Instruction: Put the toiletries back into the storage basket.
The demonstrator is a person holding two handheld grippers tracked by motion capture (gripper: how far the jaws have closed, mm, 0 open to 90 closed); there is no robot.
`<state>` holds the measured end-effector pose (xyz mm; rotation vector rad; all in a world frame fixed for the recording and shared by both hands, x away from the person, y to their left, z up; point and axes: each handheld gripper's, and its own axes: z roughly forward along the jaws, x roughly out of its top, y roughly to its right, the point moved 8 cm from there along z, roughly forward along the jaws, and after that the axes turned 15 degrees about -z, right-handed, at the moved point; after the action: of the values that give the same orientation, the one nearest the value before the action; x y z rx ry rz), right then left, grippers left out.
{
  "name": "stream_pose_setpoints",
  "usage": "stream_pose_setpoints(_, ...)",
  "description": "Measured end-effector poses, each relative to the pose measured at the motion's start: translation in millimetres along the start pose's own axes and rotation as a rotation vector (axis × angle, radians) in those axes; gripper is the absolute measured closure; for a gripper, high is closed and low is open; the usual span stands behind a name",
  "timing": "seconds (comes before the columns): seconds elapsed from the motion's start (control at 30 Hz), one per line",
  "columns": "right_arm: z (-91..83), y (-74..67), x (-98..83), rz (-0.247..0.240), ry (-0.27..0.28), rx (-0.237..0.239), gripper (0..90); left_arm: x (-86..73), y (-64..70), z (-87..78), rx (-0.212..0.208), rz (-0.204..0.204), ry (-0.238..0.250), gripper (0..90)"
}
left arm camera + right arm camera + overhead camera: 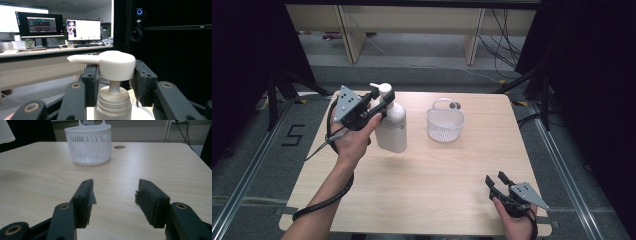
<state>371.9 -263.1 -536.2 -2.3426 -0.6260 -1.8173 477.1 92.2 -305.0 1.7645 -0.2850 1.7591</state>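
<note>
The right gripper [497, 180] sits low over the near right corner of the table [422, 200], jaws spread wide with nothing between them, and bare wood lies open ahead of it and across to the left edge. Farther back, left of centre, the left gripper [384, 100] has its pads closed against the sides of the pump head of the white pump bottle [392, 125], whose base is on the tabletop. Just beside it to the right, apart from it and near the far edge, stands the white slotted basket [445, 122], with a small round hole [119, 147] in the wood behind it.

Pump bottle [113, 100] body cut off below the left gripper view's edge, label print [391, 126] too small to read.
</note>
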Motion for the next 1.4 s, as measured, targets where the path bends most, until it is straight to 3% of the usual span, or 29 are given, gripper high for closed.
stream_pose_setpoints(0.2,-0.4,1.8,-0.1,-0.025,-0.002,-0.009,47.7,1.7,2.4,2.9,-0.004,0.002,0.005,59.5)
stream_pose_setpoints(0.23,0.2,-0.3,0.2,-0.002,0.003,0.002,47.7,1.8,3.1,3.8,-0.004,0.001,0.005,59.6)
stream_pose_setpoints(0.33,-0.9,1.1,-0.2,-0.02,-0.008,-0.005,47.7,1.7,5.1,6.9,-0.005,0.003,0.006,59.6)
stream_pose_setpoints(0.43,0.8,0.4,0.8,-0.02,0.011,-0.003,47.7,1.4,5.5,8.5,-0.007,-0.001,0.007,59.5)
stream_pose_setpoints(0.6,-0.8,-1.3,-0.1,0.0,-0.008,0.005,47.6,1.7,5.6,12.5,-0.008,0.001,0.007,59.5)
stream_pose_setpoints(0.63,0.5,-1.5,1.1,0.003,0.014,0.009,47.6,2.4,6.0,14.2,-0.008,0.001,0.009,59.6)
stream_pose_setpoints(1.4,0.5,-0.2,0.6,-0.008,0.012,0.007,47.6,5.7,10.7,30.7,-0.009,-0.004,0.01,59.6)
